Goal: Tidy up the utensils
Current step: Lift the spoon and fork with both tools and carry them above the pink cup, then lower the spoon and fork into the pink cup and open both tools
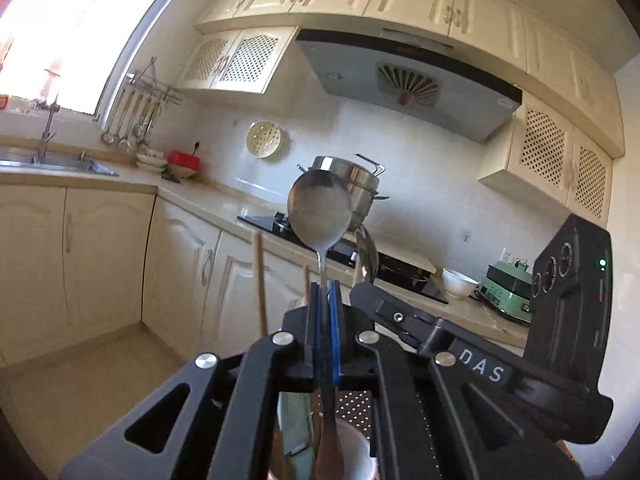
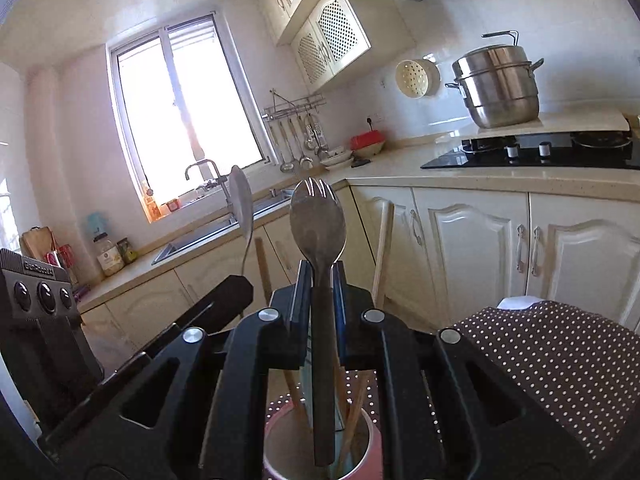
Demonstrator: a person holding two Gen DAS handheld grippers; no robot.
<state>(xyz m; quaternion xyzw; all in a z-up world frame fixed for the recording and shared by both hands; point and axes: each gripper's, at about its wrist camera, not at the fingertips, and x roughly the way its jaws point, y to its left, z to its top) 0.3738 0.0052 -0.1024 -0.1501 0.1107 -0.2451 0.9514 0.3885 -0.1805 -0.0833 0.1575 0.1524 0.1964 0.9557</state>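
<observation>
while left gripper [image 1: 325, 292] clamps steel spoon [image 1: 320, 210] upright, right gripper [image 2: 319, 276] pinches dull grey spork [image 2: 318, 220].

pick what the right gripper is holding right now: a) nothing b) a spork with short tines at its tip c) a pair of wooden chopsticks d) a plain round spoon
b: in the right wrist view the right gripper is shut on the handle of a spork, whose bowl ends in short tines; the plain spoon is in the left gripper.
</observation>
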